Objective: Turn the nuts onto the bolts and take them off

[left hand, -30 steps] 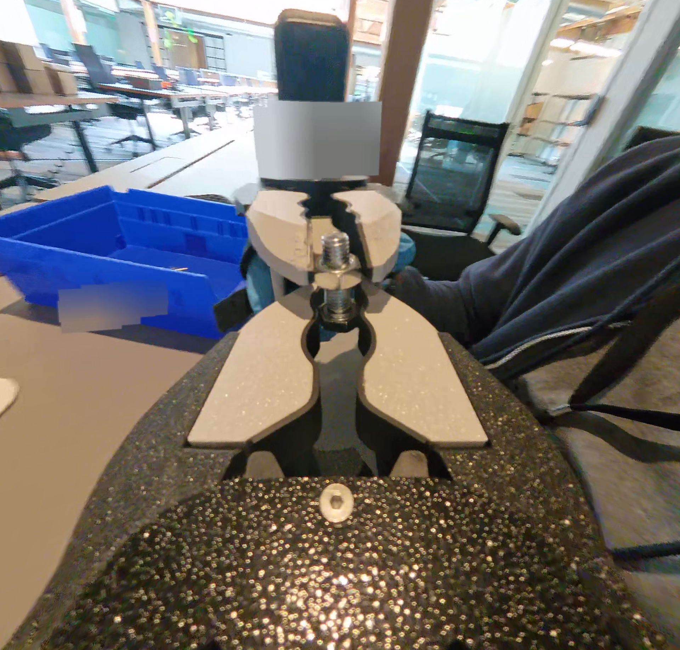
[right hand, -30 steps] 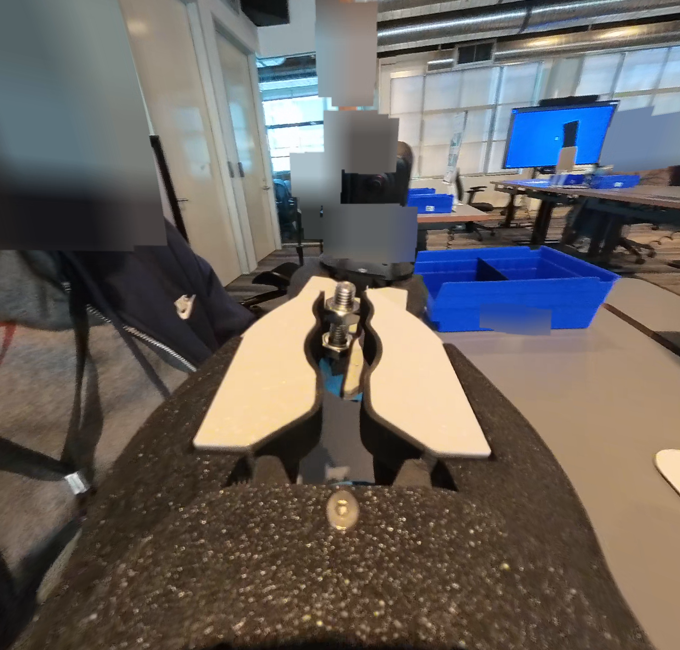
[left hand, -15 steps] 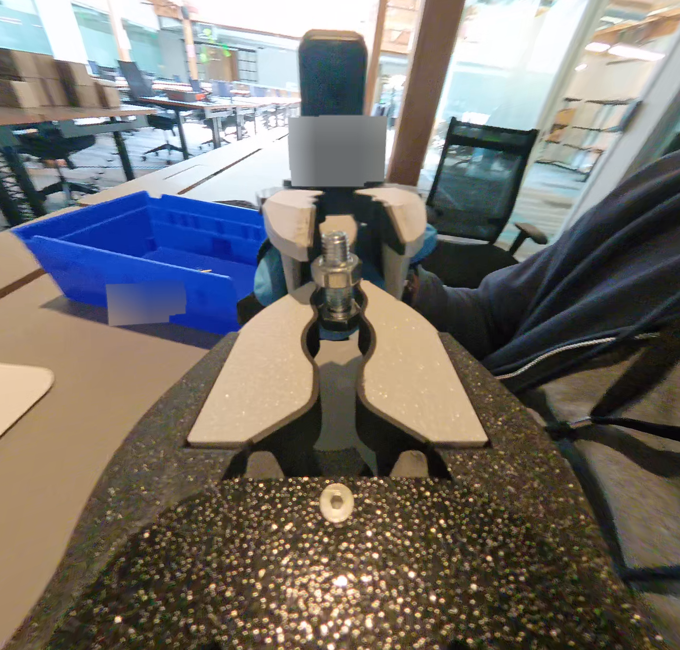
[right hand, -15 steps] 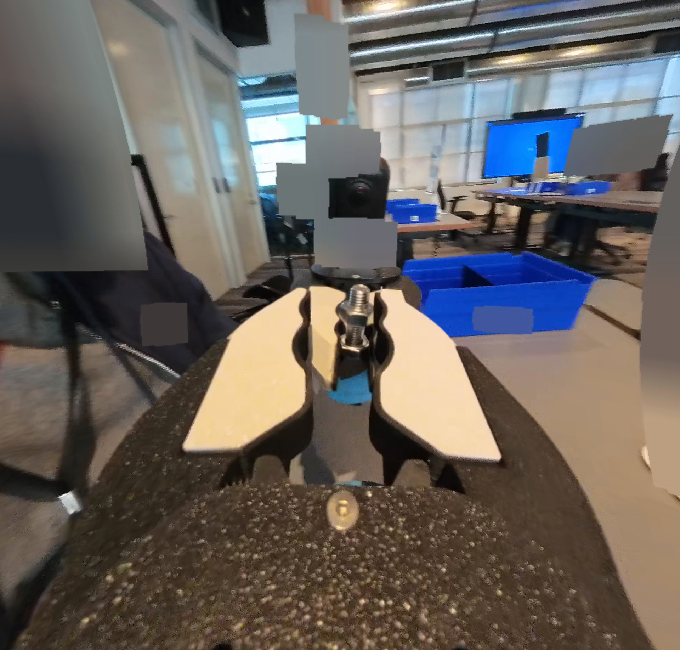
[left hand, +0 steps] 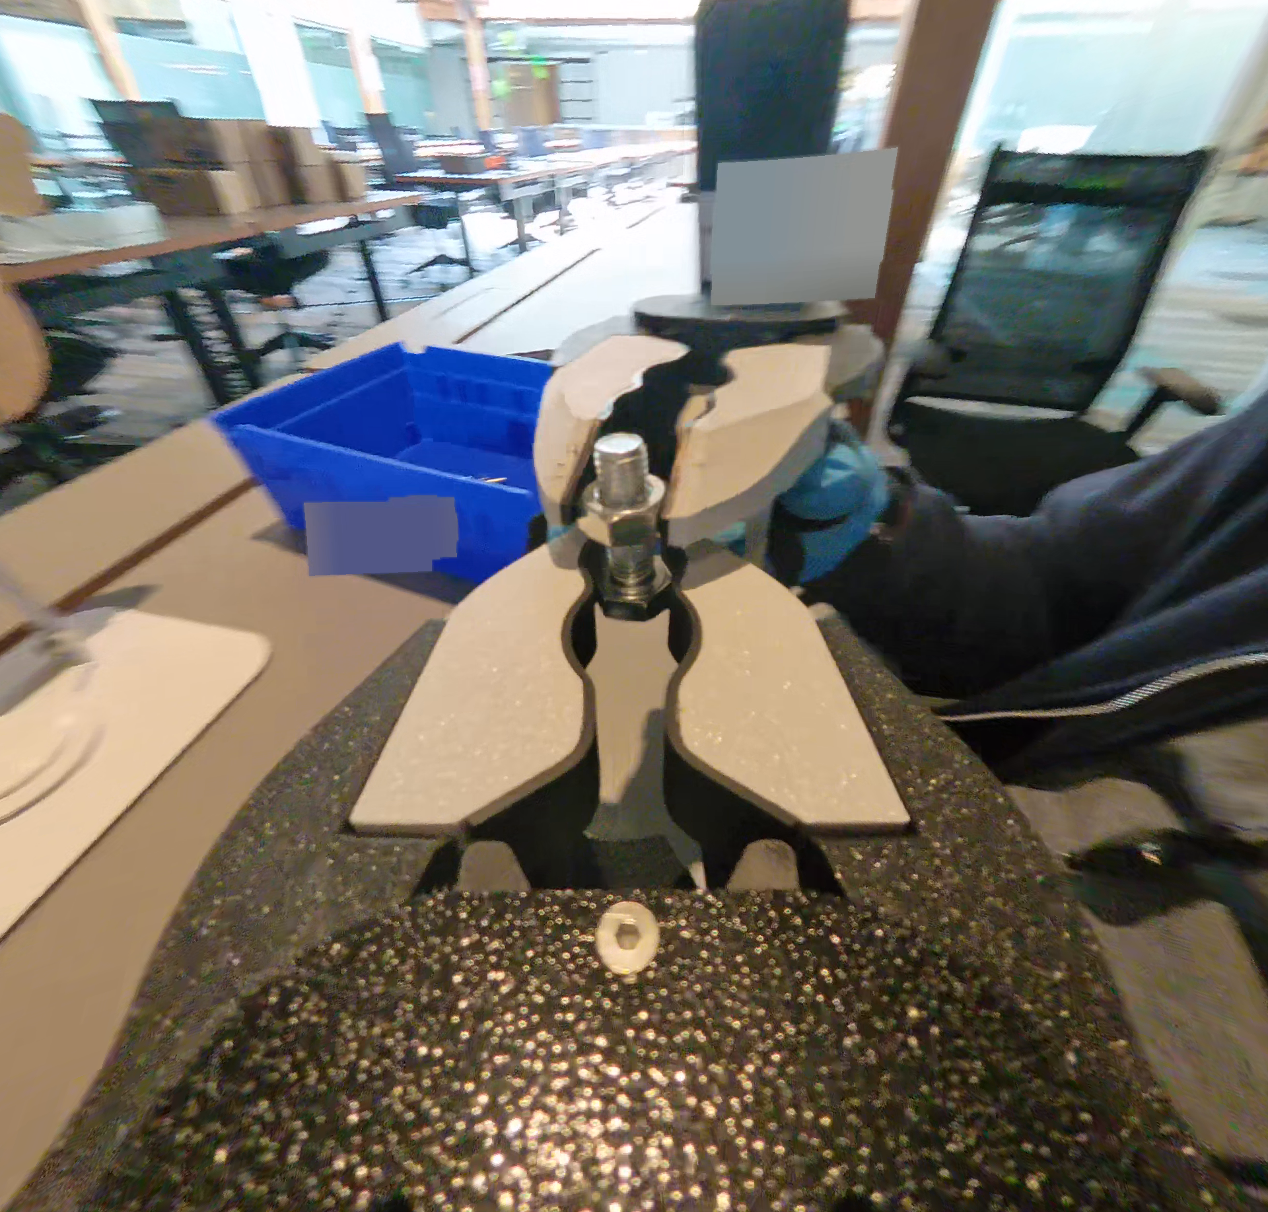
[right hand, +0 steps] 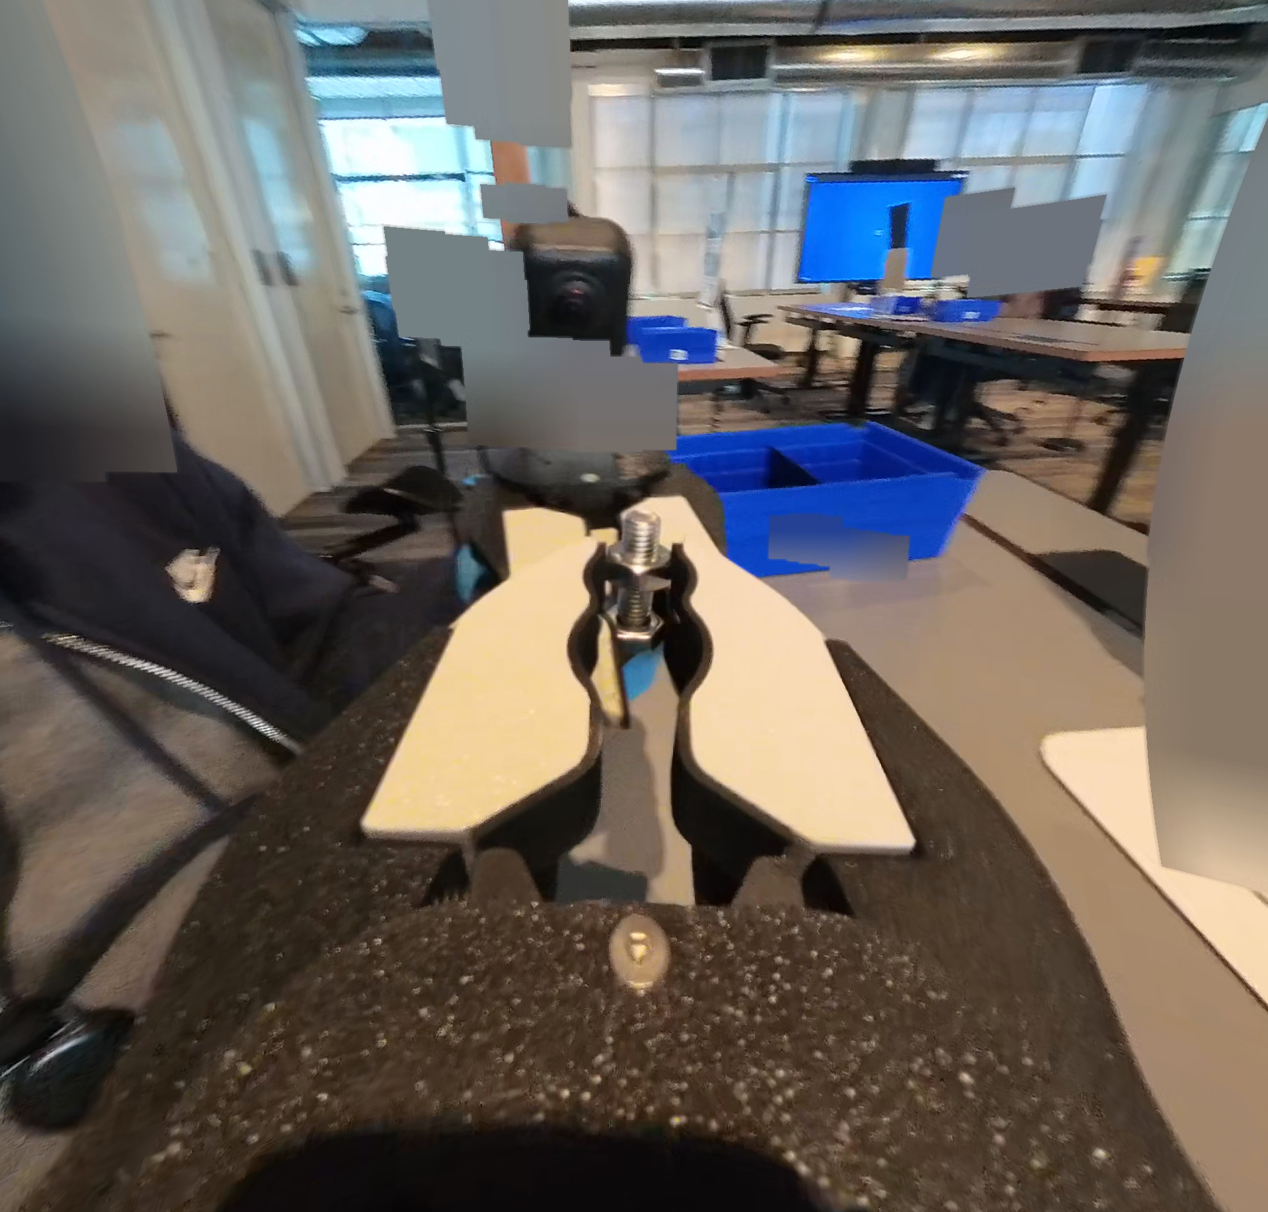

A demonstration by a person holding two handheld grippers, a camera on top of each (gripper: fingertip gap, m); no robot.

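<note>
Left wrist view: left gripper (left hand: 628, 596) stays clamped on the bolt (left hand: 619, 465) head while right gripper (left hand: 621, 486) has re-closed on the nut (left hand: 621, 517), ready for another turn.

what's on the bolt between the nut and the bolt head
Only bare thread. In the left wrist view the bolt shows uncovered thread between the nut gripped by the right tool and the head held by the left tool.
</note>
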